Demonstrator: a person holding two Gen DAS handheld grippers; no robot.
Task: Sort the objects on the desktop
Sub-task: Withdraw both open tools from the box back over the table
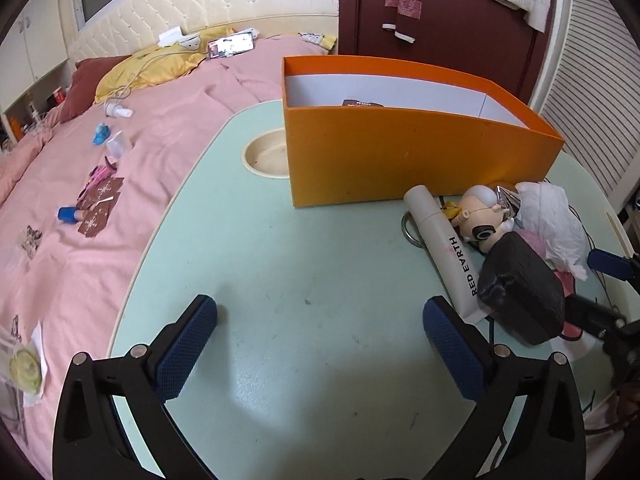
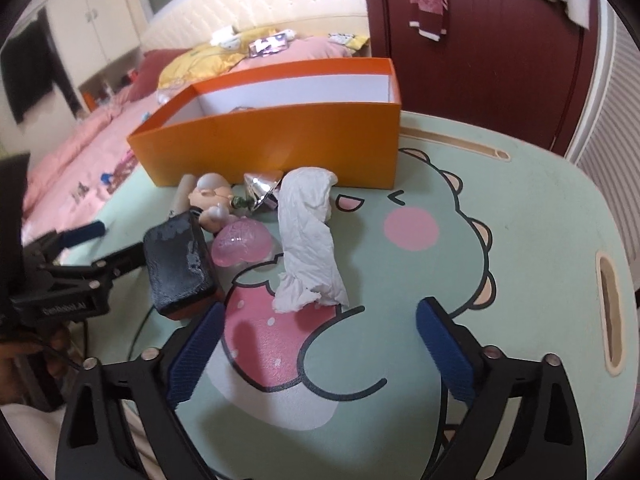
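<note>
An orange box (image 1: 400,152) stands open at the back of the green lap table (image 1: 300,260); it also shows in the right wrist view (image 2: 280,140). In front of it lie a white tube (image 1: 444,244), a doll figure (image 1: 480,212), a silver cone (image 2: 262,188), a crumpled tissue (image 2: 308,240), a pink heart-shaped thing (image 2: 242,246) and a black case (image 2: 178,260). My left gripper (image 1: 320,336) is open and empty, left of the pile. My right gripper (image 2: 320,336) is open and empty, just in front of the tissue.
A round cup recess (image 1: 266,154) sits in the table left of the box. A bed with a pink cover (image 1: 100,184) and small scattered items lies to the left. A dark red wardrobe (image 2: 480,60) stands behind. The table has a handle slot (image 2: 610,308) at right.
</note>
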